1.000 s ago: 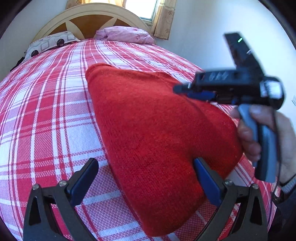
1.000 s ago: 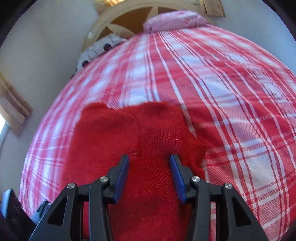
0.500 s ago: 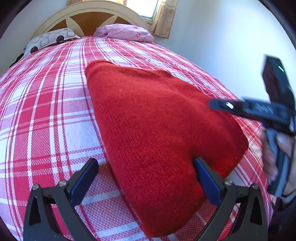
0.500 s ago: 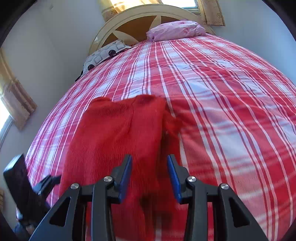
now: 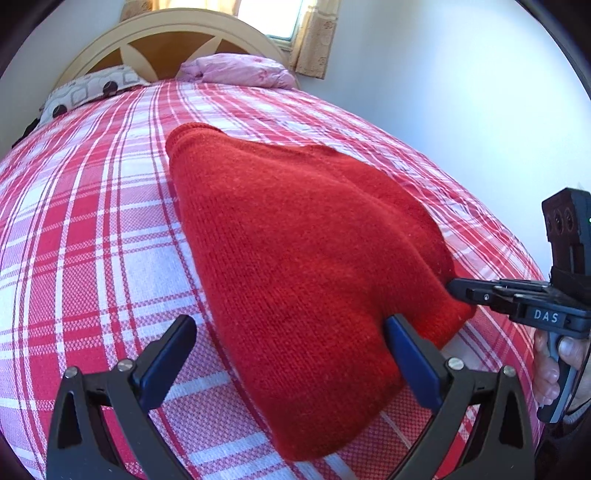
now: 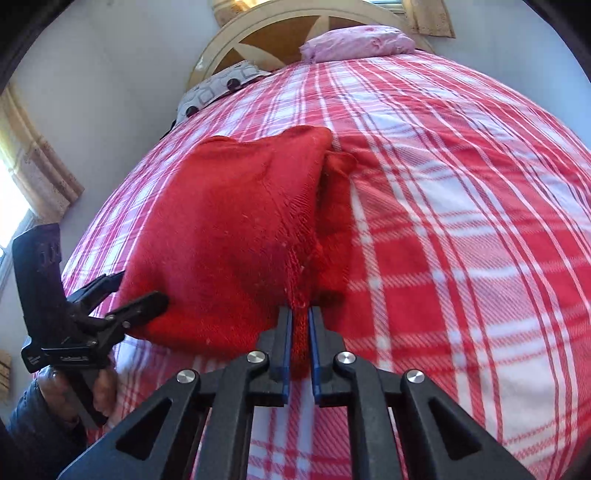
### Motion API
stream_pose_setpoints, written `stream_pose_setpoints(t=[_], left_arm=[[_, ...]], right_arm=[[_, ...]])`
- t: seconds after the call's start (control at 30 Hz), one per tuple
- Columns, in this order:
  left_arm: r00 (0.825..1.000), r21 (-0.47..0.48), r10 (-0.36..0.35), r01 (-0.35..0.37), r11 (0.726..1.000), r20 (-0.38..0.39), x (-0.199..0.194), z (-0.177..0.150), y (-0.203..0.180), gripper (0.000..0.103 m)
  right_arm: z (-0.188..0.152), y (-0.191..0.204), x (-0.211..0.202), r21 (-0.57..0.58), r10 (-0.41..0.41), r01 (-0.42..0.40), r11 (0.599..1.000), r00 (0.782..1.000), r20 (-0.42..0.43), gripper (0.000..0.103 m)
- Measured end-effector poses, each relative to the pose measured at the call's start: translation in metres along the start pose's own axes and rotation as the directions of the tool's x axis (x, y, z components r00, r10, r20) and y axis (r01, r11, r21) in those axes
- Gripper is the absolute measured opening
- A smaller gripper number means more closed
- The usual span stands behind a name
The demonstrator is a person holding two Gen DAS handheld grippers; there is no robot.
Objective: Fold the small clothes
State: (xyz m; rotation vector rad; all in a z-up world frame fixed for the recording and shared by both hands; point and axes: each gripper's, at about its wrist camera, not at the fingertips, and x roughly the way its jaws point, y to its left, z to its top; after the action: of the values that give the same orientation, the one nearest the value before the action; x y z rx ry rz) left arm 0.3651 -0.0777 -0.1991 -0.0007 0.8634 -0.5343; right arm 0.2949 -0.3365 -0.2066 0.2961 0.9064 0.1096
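A red knitted garment (image 5: pixel 303 258) lies on the red and white checked bedspread (image 5: pixel 92 229). My left gripper (image 5: pixel 291 332) is open, its fingers either side of the garment's near end. My right gripper (image 6: pixel 299 332) is shut on the garment's near edge (image 6: pixel 229 229), pinching a ridge of knit between the blue pads. In the left wrist view the right gripper (image 5: pixel 458 288) meets the garment's right edge. In the right wrist view the left gripper (image 6: pixel 140 291) is open at the garment's left corner.
A wooden headboard (image 5: pixel 177 40) stands at the far end with a pink pillow (image 5: pixel 240 74) and a patterned pillow (image 5: pixel 88 92). A white wall (image 5: pixel 461 92) runs along the bed's right side. A curtained window (image 5: pixel 295 22) is behind the headboard.
My right gripper has dropped from above the garment to its near edge and shut on it. My left gripper has stayed open at the near end.
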Motion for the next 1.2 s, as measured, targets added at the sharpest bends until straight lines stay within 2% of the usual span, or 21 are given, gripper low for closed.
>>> stream_pose_setpoints(t=[0.1, 0.2, 0.27, 0.33, 0.47, 0.57, 0.63, 0.67, 0.8, 0.93, 1.07, 1.1, 1.2], left_arm=[[1.000, 0.019, 0.012, -0.011, 1.000, -0.028, 0.006, 0.001, -0.004, 0.103], [0.999, 0.022, 0.026, -0.025, 0.999, -0.026, 0.006, 0.001, -0.004, 0.103], [0.999, 0.021, 0.031, -0.030, 0.999, -0.022, 0.004, 0.001, -0.004, 0.103], [0.999, 0.025, 0.035, -0.035, 0.999, -0.026, 0.005, 0.001, -0.004, 0.103], [0.999, 0.026, 0.039, -0.038, 0.999, -0.026, 0.005, 0.001, -0.004, 0.103], [0.999, 0.022, 0.038, -0.037, 0.999, -0.028, 0.005, 0.001, -0.003, 0.103], [0.999, 0.007, 0.032, -0.032, 0.999, -0.035, 0.005, 0.001, -0.001, 0.103], [0.999, -0.004, 0.025, -0.025, 1.000, -0.041, 0.005, 0.002, 0.001, 0.103], [0.998, -0.049, 0.002, -0.005, 0.999, -0.070, 0.003, 0.006, 0.010, 0.103], [0.998, -0.041, 0.026, -0.029, 0.999, -0.055, -0.006, 0.012, 0.010, 0.103], [0.998, 0.011, 0.054, -0.054, 0.999, -0.012, -0.020, 0.027, 0.007, 0.103], [0.999, 0.015, 0.054, -0.054, 0.998, 0.008, -0.025, 0.032, 0.008, 0.103], [0.998, -0.001, 0.049, -0.049, 0.999, 0.038, -0.027, 0.043, 0.020, 0.103]], right_arm=[[0.002, -0.013, 0.005, 0.062, 0.058, -0.057, 0.996, 0.998, -0.013, 0.007], [0.004, -0.007, 0.001, 0.031, 0.059, -0.059, 0.998, 0.998, -0.004, 0.007], [0.005, -0.007, 0.002, 0.023, 0.056, -0.056, 0.998, 0.998, -0.014, 0.010], [0.005, -0.009, 0.001, 0.028, 0.057, -0.056, 0.998, 0.998, -0.014, 0.017], [0.006, -0.011, -0.001, 0.017, 0.059, -0.059, 0.998, 0.998, -0.017, 0.021], [0.008, -0.012, -0.006, 0.013, 0.047, -0.046, 0.999, 0.999, -0.006, 0.037], [0.009, -0.014, -0.013, 0.022, 0.032, -0.032, 0.999, 0.999, 0.016, 0.061], [0.010, -0.015, -0.016, 0.027, 0.023, -0.024, 0.999, 0.999, 0.031, 0.065], [0.013, -0.024, -0.025, 0.045, 0.015, -0.018, 0.999, 0.997, 0.072, 0.066], [0.023, -0.034, -0.027, 0.073, 0.013, -0.021, 0.997, 0.994, 0.109, 0.067], [0.038, -0.041, -0.020, 0.107, 0.038, -0.050, 0.993, 0.993, 0.113, 0.071], [0.041, -0.041, -0.018, 0.109, 0.048, -0.060, 0.992, 0.993, 0.112, 0.075], [0.054, -0.038, -0.009, 0.106, 0.089, -0.101, 0.989, 0.990, 0.109, 0.077]])
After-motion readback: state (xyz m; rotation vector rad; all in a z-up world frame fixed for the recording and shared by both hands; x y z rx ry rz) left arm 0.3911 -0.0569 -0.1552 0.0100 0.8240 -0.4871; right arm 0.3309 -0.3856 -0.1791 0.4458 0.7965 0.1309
